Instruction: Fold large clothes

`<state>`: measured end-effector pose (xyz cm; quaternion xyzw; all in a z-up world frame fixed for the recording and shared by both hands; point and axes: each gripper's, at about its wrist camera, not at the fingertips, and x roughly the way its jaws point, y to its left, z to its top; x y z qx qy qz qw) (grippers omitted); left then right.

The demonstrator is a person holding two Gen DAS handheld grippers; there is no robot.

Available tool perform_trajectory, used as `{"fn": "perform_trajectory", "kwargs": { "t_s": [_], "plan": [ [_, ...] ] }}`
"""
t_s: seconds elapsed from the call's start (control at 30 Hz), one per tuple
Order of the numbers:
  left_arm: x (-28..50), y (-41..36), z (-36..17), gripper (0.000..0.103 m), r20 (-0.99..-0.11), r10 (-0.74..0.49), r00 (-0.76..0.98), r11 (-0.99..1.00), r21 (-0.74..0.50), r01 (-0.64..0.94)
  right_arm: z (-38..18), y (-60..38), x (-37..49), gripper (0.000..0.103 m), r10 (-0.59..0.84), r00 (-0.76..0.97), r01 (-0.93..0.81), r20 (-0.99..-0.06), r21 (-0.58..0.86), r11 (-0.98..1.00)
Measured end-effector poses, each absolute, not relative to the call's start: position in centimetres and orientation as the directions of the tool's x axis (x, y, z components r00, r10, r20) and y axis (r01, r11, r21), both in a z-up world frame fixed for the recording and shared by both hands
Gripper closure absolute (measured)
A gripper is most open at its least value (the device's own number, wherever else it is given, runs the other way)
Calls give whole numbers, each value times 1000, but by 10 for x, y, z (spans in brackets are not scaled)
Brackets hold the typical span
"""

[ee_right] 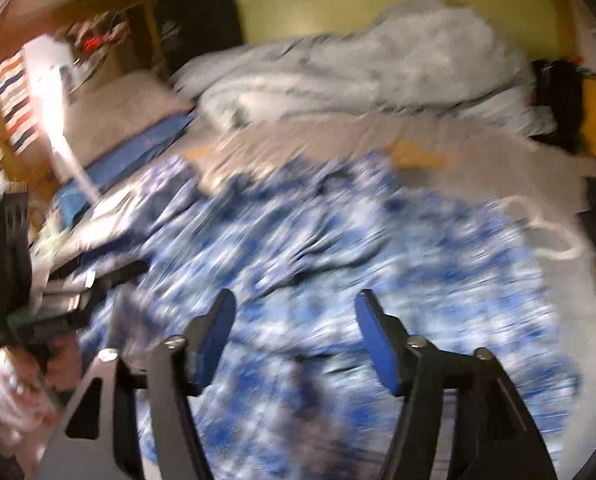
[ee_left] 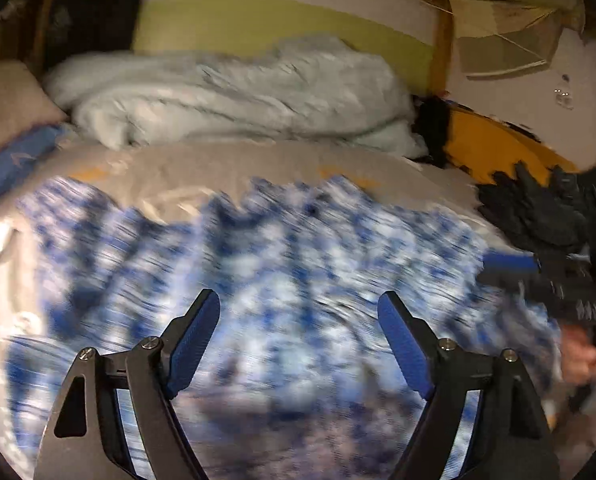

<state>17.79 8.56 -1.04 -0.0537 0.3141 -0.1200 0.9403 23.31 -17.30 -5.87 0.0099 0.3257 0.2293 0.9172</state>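
A large blue-and-white patterned garment [ee_left: 282, 264] lies spread on the beige bed sheet [ee_left: 226, 168]; both views are motion-blurred. My left gripper [ee_left: 299, 308] is open and empty above the garment's near part. My right gripper [ee_right: 296, 308] is open and empty above the same garment [ee_right: 337, 248]. The right gripper also shows at the right edge of the left wrist view [ee_left: 537, 276]. The left gripper shows at the left edge of the right wrist view [ee_right: 58, 292].
A crumpled white duvet [ee_left: 234, 96] lies at the far side of the bed, with a beige pillow [ee_left: 6, 100] at left. Dark clothes [ee_left: 545, 204] and a yellow item [ee_left: 493, 148] lie at right. A lit shelf [ee_right: 58, 80] stands left.
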Motion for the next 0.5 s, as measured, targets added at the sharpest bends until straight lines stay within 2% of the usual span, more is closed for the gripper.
{"fn": "perform_trajectory", "kwargs": {
  "t_s": [0.13, 0.23, 0.27, 0.3, 0.37, 0.47, 0.5],
  "plan": [
    [196, 68, -21, 23, -630, -358, 689, 933, -266, 242, -50, -204, 246, 34, 214, 776, -203, -593, 85, 975],
    [213, 51, -35, 23, -666, -417, 618, 908, -334, 253, -50, -238, 254, 33, 137, 780, -65, -610, 139, 988],
    [218, 46, -42, 27, -681, -431, 592, 902, -352, 251, -51, -246, 256, 33, 139, 776, -45, -616, 166, 985],
    [223, 41, -48, 39, -698, -439, 566, 898, -362, 250, -51, -257, 258, 32, 147, 770, -25, -621, 202, 979],
    [230, 32, -64, 55, -735, -453, 504, 891, -376, 252, -51, -270, 259, 32, 157, 765, -1, -625, 243, 970],
    [228, 28, -73, 58, -748, -436, 501, 900, -352, 256, -51, -275, 260, 32, 166, 758, 4, -631, 259, 966],
    [226, 28, -72, 78, -749, -423, 511, 906, -338, 254, -51, -275, 260, 32, 161, 756, 7, -634, 254, 967]
  ]
}}
